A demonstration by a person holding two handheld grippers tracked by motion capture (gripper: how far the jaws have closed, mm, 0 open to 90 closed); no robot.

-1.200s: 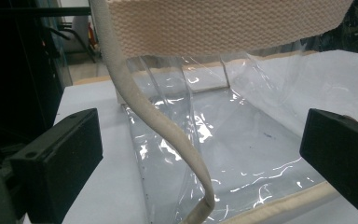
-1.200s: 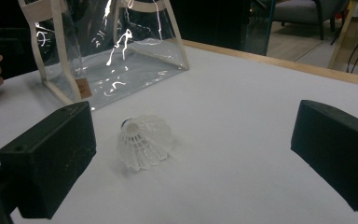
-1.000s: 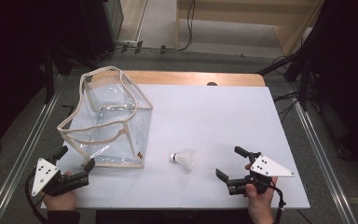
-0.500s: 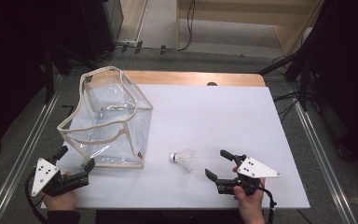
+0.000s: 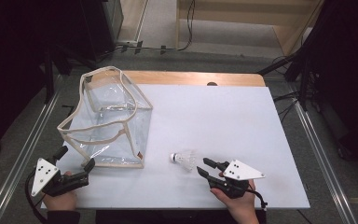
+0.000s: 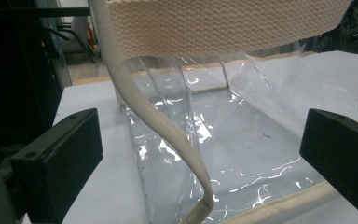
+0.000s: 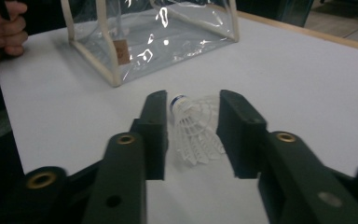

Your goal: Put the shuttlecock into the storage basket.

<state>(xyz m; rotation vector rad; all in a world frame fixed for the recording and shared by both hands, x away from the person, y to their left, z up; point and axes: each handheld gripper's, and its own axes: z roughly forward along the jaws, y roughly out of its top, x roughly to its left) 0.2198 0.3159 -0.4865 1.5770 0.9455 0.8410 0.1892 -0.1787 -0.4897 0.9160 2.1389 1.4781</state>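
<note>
Now the right claw (image 5: 202,167) has its jaws set either side of the shuttlecock (image 7: 196,128), which lies on its side on the white counter (image 5: 223,116) with its blue-banded cork pointing away from the claw and towards the bag. They have just been closing with the shuttlecock between them, yet in the right gripper view a sliver of counter shows beside each pad, so I judge they bracket the feather skirt without pressing on it (not yet a grip). Coming in low and level along the counter makes sense, since the skirt is the widest part and gives the pads something to catch.

Over on the other side, the left claw (image 5: 77,163) rests by the near edge of the clear plastic bag (image 5: 114,128), jaws well apart and holding nothing. In the left gripper view a woven cream strap (image 6: 144,116) hangs down between them, and the bag's open mouth lies just beyond, probably so that hand can steady the bag or spread it to take the shuttlecock.

Beyond the right claw's tips, only bare counter separates the shuttlecock from the bag's nearest corner. What could hinder is the bag itself: its rim sags and the loose strap droops across the opening
</note>
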